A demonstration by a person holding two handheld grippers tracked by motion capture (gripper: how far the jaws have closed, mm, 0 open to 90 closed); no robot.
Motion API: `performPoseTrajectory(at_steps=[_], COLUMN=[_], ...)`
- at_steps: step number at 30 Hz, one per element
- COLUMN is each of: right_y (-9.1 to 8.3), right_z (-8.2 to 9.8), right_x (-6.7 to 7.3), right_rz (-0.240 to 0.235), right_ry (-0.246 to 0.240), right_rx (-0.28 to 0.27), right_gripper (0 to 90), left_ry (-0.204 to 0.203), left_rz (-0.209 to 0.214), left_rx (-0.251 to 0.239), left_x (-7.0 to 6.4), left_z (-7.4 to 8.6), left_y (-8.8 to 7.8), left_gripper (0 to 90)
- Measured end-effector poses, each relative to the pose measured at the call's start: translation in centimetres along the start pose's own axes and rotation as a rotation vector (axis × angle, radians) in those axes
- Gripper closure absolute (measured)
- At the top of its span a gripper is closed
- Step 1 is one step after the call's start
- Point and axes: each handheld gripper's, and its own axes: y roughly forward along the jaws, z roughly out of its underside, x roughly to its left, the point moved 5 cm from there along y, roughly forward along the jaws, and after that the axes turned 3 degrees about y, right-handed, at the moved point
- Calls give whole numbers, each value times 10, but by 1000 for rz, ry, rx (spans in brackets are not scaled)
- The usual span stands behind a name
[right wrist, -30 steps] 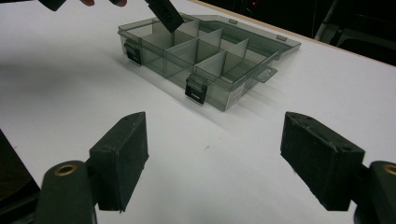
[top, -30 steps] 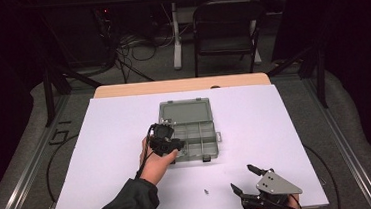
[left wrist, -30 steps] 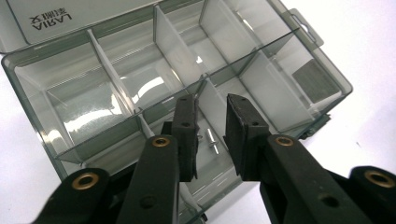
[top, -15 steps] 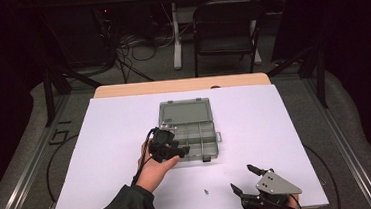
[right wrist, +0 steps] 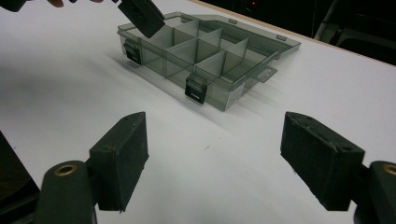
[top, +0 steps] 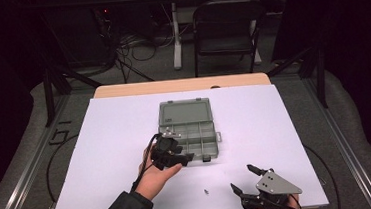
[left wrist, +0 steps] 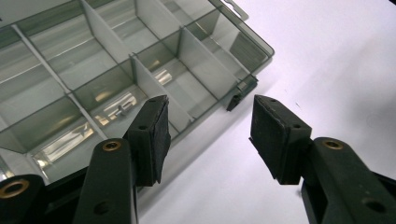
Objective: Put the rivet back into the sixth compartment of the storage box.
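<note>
Clear grey compartment box (top: 191, 130) lies open near the middle of the white table (top: 106, 141), lid folded back flat on the far side. 2 dark latches sit on its near wall; in the right claw view they show on the front edge, one at the corner (right wrist: 132, 51), one mid-wall (right wrist: 196, 89).

Left claw (top: 177, 158), held in the person's left hand (top: 155, 179), hovers at the box's near left corner, partly over the front row of cells. Its jaws have just been opening; they now stand apart with nothing between the pads. In the left claw view (left wrist: 208, 126) the left pad hangs over the near wall of the box, the right pad over bare table beside it. Just past the left pad, a small metal screw (left wrist: 122, 110) lies on the floor of a front cell.

Right claw (top: 242, 179) sits low at the near right of the table, well apart from the box, jaws spread wide and empty. In its own view (right wrist: 215, 158) both pads frame bare white table, box beyond them.

A second small metal part (top: 206, 190) lies loose on the table, between the 2 claws and nearer the front edge.
</note>
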Motion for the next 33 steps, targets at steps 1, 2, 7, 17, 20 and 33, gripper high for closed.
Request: performPoseTrajectory(at_steps=[1, 2, 7, 17, 20, 33], right_y=[0, 0, 0, 0, 0, 0], right_z=[0, 0, 0, 0, 0, 0], right_x=[0, 0, 0, 0, 0, -1], right_rz=[-1, -2, -1, 3, 3, 1], right_ry=[1, 1, 1, 0, 2, 2], right_rx=[-2, -1, 0, -1, -3, -5], right_gripper=[226, 226, 226, 226, 227, 226], left_ry=[0, 12, 22, 57, 75, 123], left_rz=[9, 9, 6, 58, 73, 132], left_rx=[-4, 0, -2, 22, 32, 84], left_x=[-2, -3, -8, -23, -29, -57], left_z=[1, 1, 4, 16, 20, 38], left_y=[0, 0, 0, 3, 6, 16], left_gripper=[471, 470, 464, 492, 510, 640])
